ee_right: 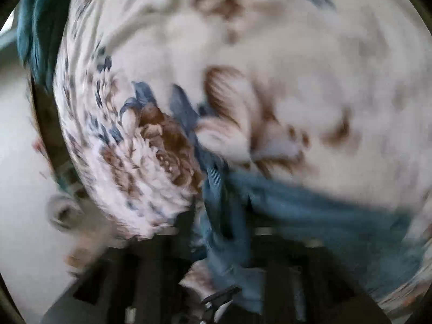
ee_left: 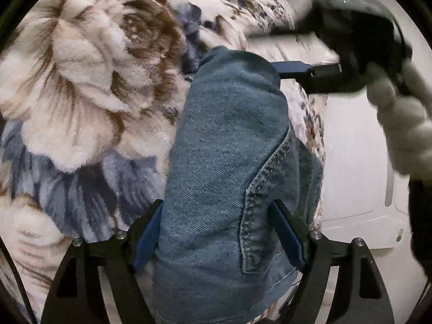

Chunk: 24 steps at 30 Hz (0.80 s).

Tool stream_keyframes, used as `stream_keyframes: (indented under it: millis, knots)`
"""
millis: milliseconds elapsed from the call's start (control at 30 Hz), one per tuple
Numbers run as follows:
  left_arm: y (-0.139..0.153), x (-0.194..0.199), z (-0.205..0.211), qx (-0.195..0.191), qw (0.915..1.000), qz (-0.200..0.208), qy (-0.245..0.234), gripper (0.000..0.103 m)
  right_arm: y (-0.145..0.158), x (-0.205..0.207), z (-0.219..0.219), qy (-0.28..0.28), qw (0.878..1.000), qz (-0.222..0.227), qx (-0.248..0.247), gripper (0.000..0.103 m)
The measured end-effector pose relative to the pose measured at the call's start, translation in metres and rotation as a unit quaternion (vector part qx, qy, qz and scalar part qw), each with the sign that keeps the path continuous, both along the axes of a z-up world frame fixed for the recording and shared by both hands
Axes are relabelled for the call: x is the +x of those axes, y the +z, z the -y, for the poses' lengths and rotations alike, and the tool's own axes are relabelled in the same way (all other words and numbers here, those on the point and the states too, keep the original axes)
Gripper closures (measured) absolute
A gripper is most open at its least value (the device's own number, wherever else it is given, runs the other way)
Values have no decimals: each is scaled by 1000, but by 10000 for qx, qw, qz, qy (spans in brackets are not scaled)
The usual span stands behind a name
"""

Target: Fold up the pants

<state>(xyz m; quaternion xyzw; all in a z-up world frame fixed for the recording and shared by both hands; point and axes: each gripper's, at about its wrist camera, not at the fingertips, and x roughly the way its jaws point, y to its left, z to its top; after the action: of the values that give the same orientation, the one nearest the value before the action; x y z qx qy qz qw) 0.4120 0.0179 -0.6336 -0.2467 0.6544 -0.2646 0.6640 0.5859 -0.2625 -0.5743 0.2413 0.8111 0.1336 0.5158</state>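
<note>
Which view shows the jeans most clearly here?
The left wrist view: the jeans are sharp, stitched seam visible, bunched between the left gripper fingers. The right wrist view shows only a motion-blurred blue mass of denim over the floral blanket.

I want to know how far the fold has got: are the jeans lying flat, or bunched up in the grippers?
Bunched and lifted. The jeans rise in a humped drape between the left gripper fingers, off the floral blanket.
</note>
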Motion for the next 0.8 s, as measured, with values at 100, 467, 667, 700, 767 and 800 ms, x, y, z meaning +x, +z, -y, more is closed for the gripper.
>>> stream_keyframes:
  millis: [100,467,667,700,767,800]
  knots:
    - [7,-6,6,101,9998,83,-138,26,-22,7,-35,648,9975,-266,-4,43]
    - [31,-47,26,572,9899,905,-925,30,-46,11,-27,-93,9967,-785,-206,97]
    - [26,-53,-6,249,9977,511,-359,30,-54,6,1,-886,9904,-1006,327,95]
    - [26,-54,-8,253,9981,459,-310,30,-50,7,-2,-700,9929,-904,319,92]
    - [26,-55,-13,323,9984,370,-288,30,-31,12,-17,-69,9991,-422,63,70]
    - [28,-55,-15,390,9982,387,-245,30,-22,12,-23,154,9996,-241,-22,43]
